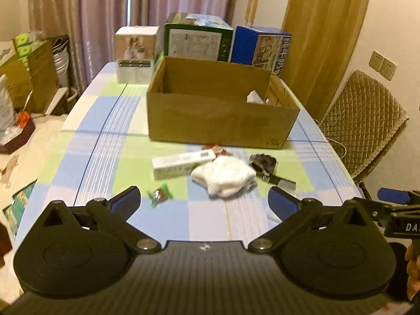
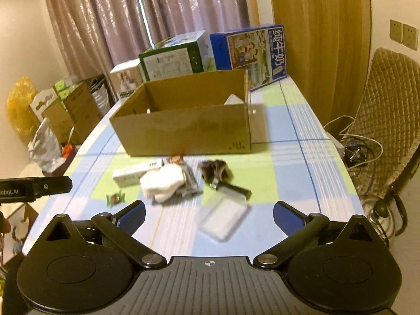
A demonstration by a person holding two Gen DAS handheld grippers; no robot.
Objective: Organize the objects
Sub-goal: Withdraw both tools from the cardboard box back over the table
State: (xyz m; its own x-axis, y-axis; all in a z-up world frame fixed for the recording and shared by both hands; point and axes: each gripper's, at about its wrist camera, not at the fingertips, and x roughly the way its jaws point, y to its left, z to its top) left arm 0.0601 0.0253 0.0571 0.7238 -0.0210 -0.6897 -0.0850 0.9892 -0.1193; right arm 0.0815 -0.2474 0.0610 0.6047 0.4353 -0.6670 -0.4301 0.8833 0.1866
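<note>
An open cardboard box (image 1: 220, 120) (image 2: 189, 134) stands mid-table with a white item (image 1: 254, 97) in its far right corner. In front of it lie a long white carton (image 1: 181, 164) (image 2: 136, 173), a white sock bundle (image 1: 223, 176) (image 2: 161, 182), a green-wrapped candy (image 1: 159, 194) (image 2: 115, 199), a dark crumpled wrapper (image 1: 262, 161) (image 2: 215, 170), a black lanyard clip (image 1: 278, 179) (image 2: 233, 187) and a clear card sleeve (image 2: 223, 219). My left gripper (image 1: 204, 200) is open and empty, hovering just short of the socks. My right gripper (image 2: 209, 214) is open over the card sleeve.
Three printed boxes, white (image 1: 135, 53), green (image 1: 197, 38) and blue (image 1: 260, 46), line the table's far end. A quilted chair (image 2: 388, 120) with cables stands at the right. Stacked cartons (image 1: 29, 71) and bags sit on the floor at the left. The checked tablecloth (image 1: 110, 131) covers the table.
</note>
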